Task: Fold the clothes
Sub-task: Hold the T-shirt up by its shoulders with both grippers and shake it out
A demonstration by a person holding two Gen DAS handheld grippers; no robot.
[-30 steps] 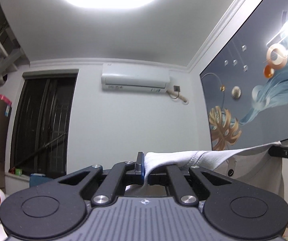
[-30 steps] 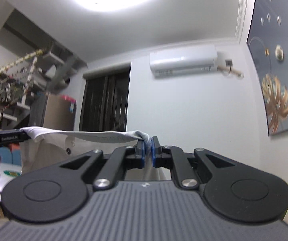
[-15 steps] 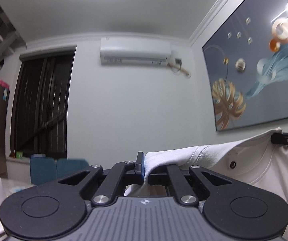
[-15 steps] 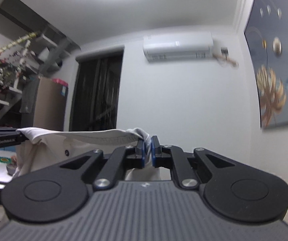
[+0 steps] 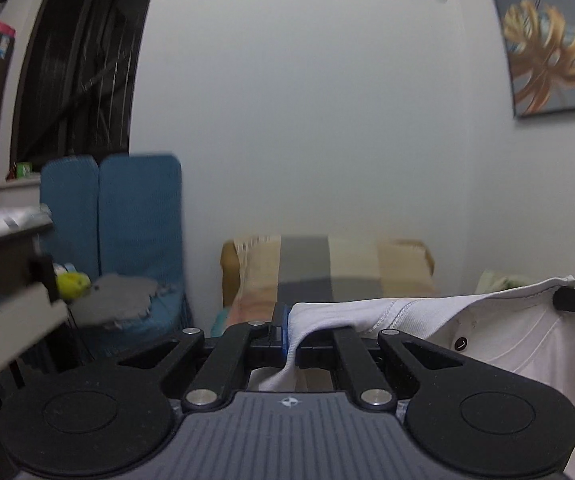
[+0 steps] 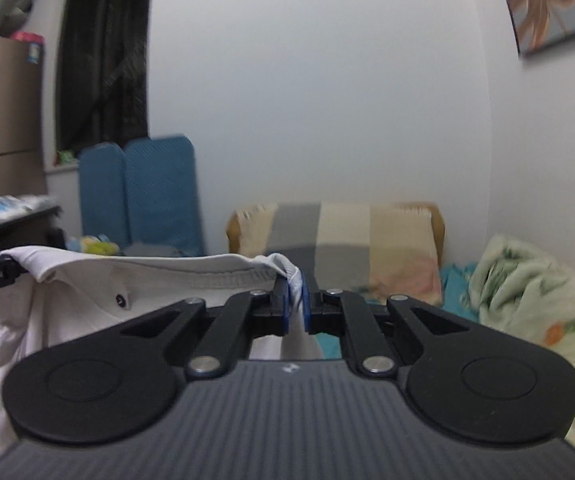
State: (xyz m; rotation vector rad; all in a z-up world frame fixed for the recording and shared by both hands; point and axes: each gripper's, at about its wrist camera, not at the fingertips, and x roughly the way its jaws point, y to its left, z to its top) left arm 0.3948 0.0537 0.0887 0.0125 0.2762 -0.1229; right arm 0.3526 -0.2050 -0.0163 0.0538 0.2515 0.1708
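Barely begun, by the look of it: shirt (image 5: 499,344) hanging unfolded in the air, no fold made, laying flat and every fold left to do. Left tongs (image 5: 292,334) clamped on one corner of the top hem, cloth running off toward 3 o'clock. Right tongs (image 6: 296,307) pinching the other corner, narrow, hem stretching toward 9 o'clock. Taut between both, body drooping below. Bed (image 6: 535,300) at 4 o'clock.
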